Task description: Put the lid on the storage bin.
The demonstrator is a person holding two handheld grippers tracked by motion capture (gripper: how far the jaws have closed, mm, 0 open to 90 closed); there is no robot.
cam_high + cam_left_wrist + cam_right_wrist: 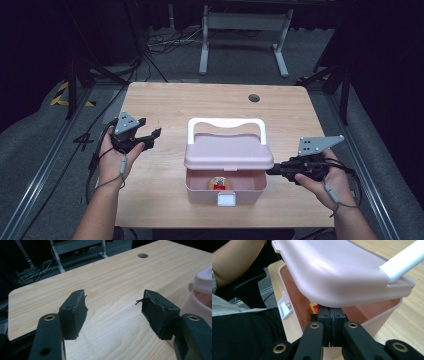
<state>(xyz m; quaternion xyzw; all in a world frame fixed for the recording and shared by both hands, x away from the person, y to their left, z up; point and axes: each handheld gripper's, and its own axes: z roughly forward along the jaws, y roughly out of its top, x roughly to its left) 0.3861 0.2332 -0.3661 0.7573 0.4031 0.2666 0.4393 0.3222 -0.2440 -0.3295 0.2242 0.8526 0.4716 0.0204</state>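
Note:
A pink box [200,192] stands near the table's front edge, its lid [229,152] lifted at the front and a white handle [225,122] upright behind it. Inside lies a small round yellow and red item [220,184]. My right gripper [271,171] is shut, its tips [331,312] tucked under the lid's [332,272] right edge above the box [372,315]; nothing shows between the jaws. A yellow item [312,308] sits just beyond them. My left gripper [151,129] hangs open and empty over bare table, left of the box. Its jaws [113,305] stand wide, with the box's pink side [200,297] at the right.
The wooden table [165,105] has a round cable hole [254,98] at the back right, also visible from the left gripper [142,255]. A white latch [226,200] sits on the box's front. Desk legs and cables lie on the floor beyond the table.

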